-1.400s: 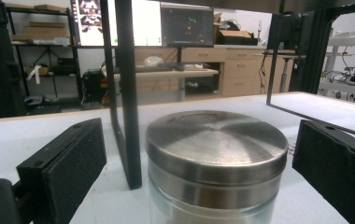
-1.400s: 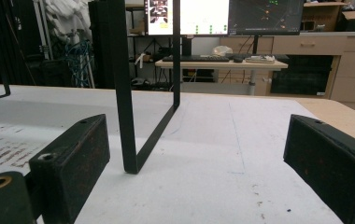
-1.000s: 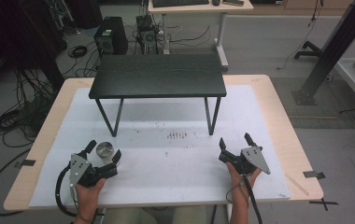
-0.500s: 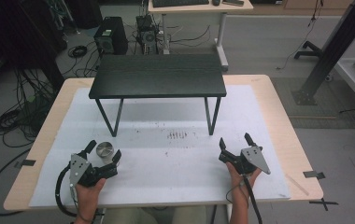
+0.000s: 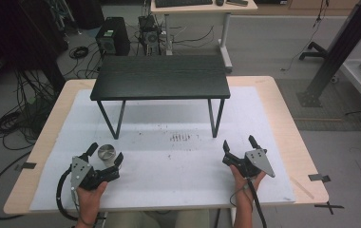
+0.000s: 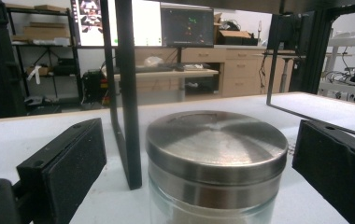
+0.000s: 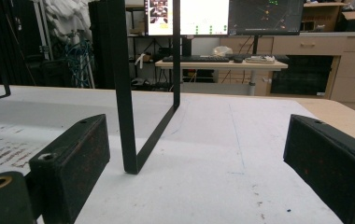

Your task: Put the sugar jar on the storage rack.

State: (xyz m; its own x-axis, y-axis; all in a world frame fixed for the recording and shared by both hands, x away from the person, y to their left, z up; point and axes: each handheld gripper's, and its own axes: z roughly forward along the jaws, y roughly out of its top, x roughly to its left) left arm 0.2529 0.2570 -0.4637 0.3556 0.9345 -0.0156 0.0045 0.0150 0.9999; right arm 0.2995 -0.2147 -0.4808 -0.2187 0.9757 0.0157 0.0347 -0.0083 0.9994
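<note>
Nothing moved over the last second: left gripper [image 5: 104, 157] spread wide around jar [image 5: 106, 152], unclenched; right gripper [image 5: 239, 148] open, empty, well apart from jar. Grasp pending.

A low black rectangular stand with thin black metal legs [image 5: 160, 83] rests on the white foam mat [image 5: 169, 161] beyond both grippers, its near legs just ahead of their jaws. Small dark specks on the mat [image 5: 181, 137] lie between the two grippers, farther forward. The mat covers a light wooden table [image 5: 283, 109]. Far past the stand, on the floor, sits a black computer tower [image 5: 112, 42] beside a pale wooden desk [image 5: 202, 6].
</note>
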